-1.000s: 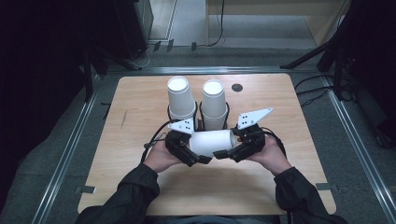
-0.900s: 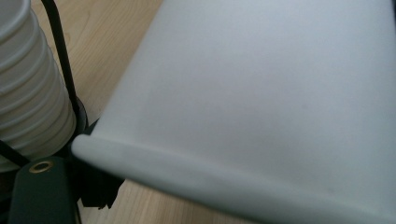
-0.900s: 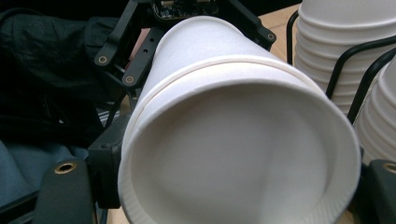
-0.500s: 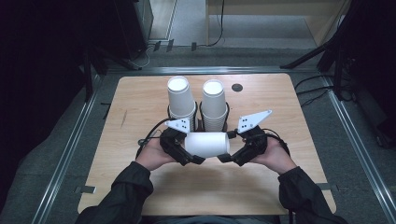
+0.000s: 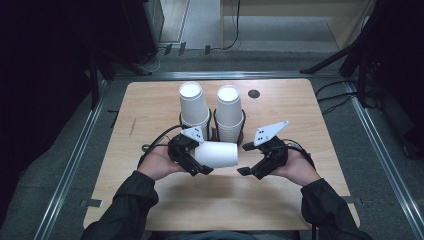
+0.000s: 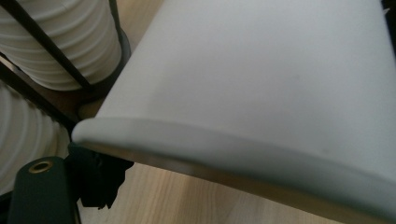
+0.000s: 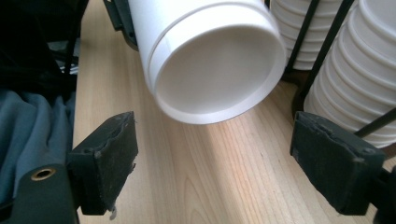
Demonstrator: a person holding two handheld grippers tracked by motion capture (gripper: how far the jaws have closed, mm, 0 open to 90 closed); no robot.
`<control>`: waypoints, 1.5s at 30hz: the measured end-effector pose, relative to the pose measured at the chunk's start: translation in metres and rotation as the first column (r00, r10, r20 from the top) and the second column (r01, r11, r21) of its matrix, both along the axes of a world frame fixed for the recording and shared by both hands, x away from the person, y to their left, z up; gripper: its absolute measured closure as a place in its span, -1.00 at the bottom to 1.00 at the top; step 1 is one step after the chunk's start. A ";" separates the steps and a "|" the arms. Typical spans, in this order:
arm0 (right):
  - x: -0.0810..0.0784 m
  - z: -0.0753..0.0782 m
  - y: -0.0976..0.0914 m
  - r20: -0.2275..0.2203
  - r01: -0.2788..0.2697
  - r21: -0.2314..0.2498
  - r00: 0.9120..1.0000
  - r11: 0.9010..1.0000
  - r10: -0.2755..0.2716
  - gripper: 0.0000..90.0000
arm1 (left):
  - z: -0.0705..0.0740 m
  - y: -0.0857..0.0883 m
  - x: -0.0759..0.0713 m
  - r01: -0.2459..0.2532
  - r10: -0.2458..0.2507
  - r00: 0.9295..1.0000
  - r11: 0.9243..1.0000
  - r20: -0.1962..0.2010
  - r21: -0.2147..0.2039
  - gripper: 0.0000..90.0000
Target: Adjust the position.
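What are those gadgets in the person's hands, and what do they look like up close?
They are two handheld grippers, mostly black. The left gripper and the right gripper each carry a pale grey three-cornered plate dotted with small dark marks. Black cables loop from them. In the right gripper view the pads are dark, rough-edged blocks, with a brass-coloured ring set in the body. The sleeves are dark.

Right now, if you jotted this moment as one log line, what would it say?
left gripper: shut on paper cup, held sideways | right gripper: open, clear of cup | cup stacks: upright in holders | table: wood
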State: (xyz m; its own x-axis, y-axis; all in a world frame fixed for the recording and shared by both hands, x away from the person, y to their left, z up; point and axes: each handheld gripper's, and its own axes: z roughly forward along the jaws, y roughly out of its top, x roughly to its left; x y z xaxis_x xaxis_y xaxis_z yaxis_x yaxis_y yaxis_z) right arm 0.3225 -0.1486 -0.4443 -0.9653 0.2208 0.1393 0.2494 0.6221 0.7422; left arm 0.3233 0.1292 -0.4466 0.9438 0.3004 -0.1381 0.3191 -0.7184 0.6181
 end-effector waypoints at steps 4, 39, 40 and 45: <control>0.000 -0.002 0.001 0.001 -0.008 -0.021 1.000 1.000 0.008 -0.66 | -0.004 -0.006 0.003 0.002 -0.001 1.000 0.999 -0.022 0.051 -0.72; -0.010 -0.025 0.042 0.048 -0.109 -0.182 0.992 0.977 0.119 -0.51 | -0.019 -0.046 -0.005 0.086 -0.076 0.995 0.978 -0.061 0.191 -0.76; -0.010 -0.025 0.042 0.048 -0.110 -0.179 0.992 0.978 0.121 -0.50 | -0.019 -0.046 -0.006 0.094 -0.082 0.994 0.978 -0.070 0.187 -0.77; -0.011 -0.023 0.040 0.028 -0.129 -0.179 0.990 0.975 0.136 -0.51 | -0.017 -0.046 -0.007 0.102 -0.094 0.994 0.979 -0.052 0.178 -0.93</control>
